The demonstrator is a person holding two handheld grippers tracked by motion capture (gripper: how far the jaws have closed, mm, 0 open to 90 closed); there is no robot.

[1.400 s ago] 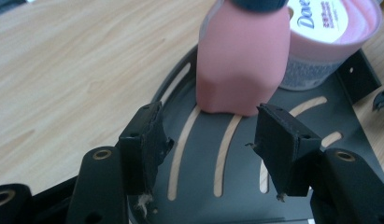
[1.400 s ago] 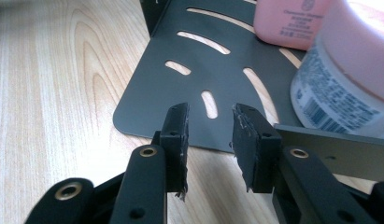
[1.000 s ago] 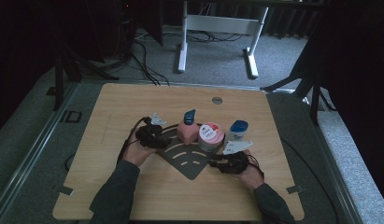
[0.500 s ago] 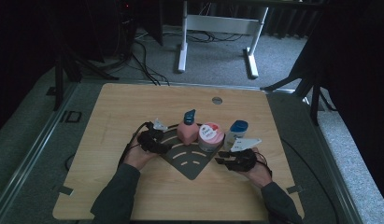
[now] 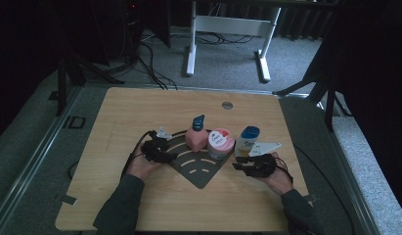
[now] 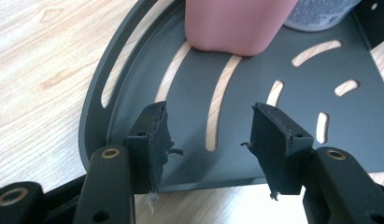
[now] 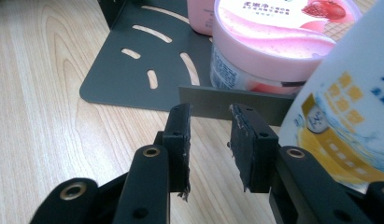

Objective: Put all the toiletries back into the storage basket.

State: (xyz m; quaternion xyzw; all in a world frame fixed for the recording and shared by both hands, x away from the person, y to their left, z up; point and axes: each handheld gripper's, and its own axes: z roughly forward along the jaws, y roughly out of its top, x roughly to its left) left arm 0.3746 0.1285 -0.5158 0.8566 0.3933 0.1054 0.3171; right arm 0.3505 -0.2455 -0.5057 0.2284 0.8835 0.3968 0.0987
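High view: at mid-frame on the wooden worktop [image 5: 140, 112] lies a dark slotted corner shelf tray [image 5: 201, 169], carrying a pink bottle [image 5: 194, 137] and a strawberry-lidded cream jar [image 5: 221, 143]; a white bottle with a blue cap [image 5: 248, 140] stands just right of the tray. The left tongs [image 5: 164, 152] sit at the tray's left edge, the right tongs [image 5: 241, 162] at its right edge.

Left gripper view: the left tongs [image 6: 208, 135] stand half open over the tray's rim [image 6: 94, 121], holding nothing, their jaws having just been closing; the pink bottle [image 6: 236, 25] is at the upper middle.

Right gripper view: the right tongs [image 7: 209, 133] gape, empty, just short of the tray's upright wall [image 7: 273, 108], with the jar [image 7: 273, 42] behind and the white bottle [image 7: 353, 98] at right.

The step looks like taking hold of the tray from both sides; next, each pair of jaws must straddle its edge and pinch before any lift, kept level so the containers stay standing.
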